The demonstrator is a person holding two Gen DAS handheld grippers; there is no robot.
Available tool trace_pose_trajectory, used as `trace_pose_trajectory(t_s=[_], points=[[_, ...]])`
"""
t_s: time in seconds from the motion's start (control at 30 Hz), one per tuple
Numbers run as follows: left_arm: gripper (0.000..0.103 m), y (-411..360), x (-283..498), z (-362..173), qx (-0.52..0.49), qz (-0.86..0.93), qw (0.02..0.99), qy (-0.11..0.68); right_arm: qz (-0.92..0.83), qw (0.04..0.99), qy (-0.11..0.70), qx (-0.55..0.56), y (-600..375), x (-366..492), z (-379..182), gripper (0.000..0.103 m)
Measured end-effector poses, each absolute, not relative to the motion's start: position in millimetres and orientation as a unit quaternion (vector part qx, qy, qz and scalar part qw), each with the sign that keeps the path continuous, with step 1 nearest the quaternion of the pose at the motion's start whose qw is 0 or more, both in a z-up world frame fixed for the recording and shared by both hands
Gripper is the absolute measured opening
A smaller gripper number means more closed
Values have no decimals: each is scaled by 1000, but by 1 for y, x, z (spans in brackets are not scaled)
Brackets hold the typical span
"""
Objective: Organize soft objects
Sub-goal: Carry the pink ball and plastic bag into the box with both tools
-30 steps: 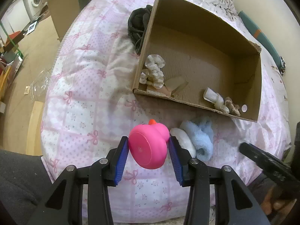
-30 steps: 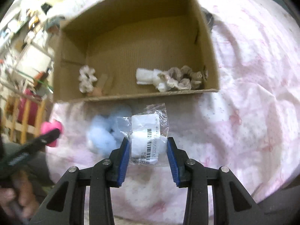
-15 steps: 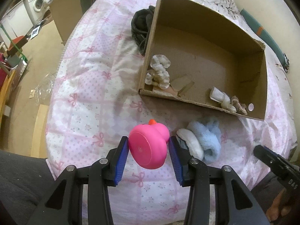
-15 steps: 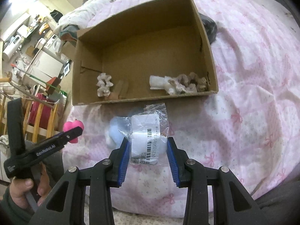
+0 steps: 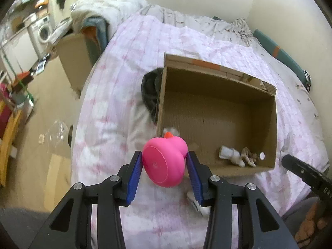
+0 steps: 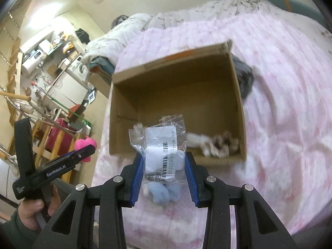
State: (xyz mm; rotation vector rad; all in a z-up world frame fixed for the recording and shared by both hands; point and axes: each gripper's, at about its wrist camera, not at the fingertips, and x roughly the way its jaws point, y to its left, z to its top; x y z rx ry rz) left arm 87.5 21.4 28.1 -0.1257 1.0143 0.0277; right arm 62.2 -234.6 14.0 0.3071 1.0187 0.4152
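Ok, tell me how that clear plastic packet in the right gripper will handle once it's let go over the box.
The plastic packet looks floppy: its crinkled top stands loose above the right gripper. It is probably light, being thin film around something soft and white. The glossy film may be slippery. Released over the cardboard box, it would likely flop flat rather than roll.

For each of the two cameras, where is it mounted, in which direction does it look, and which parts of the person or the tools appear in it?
Left wrist: sits on the left gripper, looks forward over the pink duck it clamps, toward the cardboard box; the right gripper's tip shows at right.
Right wrist: sits on the right gripper, looks over the clear bag it clamps, into the same box; the left hand and left gripper show at left.
Shared: the box, the pink bedspread, the duck.
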Motion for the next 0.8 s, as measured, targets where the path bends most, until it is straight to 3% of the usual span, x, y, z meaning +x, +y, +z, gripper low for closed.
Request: trace_pose_trajectory(t_s=[0.23,0.8], points=[[40,10,122,28,-40,-6,879,475,205,848,468,143,-235,98,17,40],[40,-15,138,-32,-21,-49,865,499,165,833,508,144,-239,123,-40,41]])
